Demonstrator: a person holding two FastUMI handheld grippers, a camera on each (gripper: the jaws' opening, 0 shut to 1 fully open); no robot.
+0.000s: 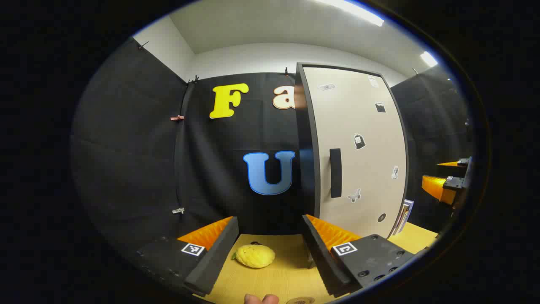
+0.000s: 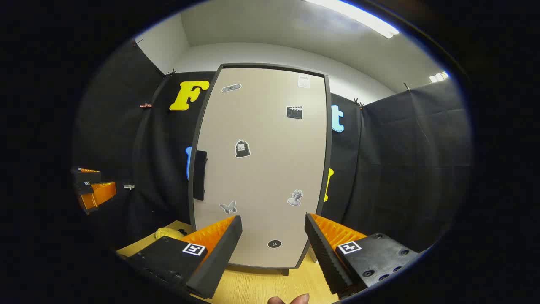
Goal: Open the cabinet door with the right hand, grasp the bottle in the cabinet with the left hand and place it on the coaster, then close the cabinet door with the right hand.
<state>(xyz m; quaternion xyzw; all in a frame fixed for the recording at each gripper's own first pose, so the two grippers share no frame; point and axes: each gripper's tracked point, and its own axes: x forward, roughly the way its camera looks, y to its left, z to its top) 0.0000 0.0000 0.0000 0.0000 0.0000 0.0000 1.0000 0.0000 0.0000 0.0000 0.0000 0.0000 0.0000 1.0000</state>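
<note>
The tall beige cabinet door (image 2: 261, 169) is closed, concealing the bottle. Its black vertical bar handle (image 2: 199, 175) lies up and left of the right gripper (image 2: 273, 236), which faces the door, released and empty. The left gripper (image 1: 270, 240), likewise released, waits left of the door.

The tall beige cabinet door (image 2: 261, 169) is closed, hiding everything inside. At the bottom edge of the left gripper view, a round brown coaster (image 1: 300, 300) is cut off.
</note>
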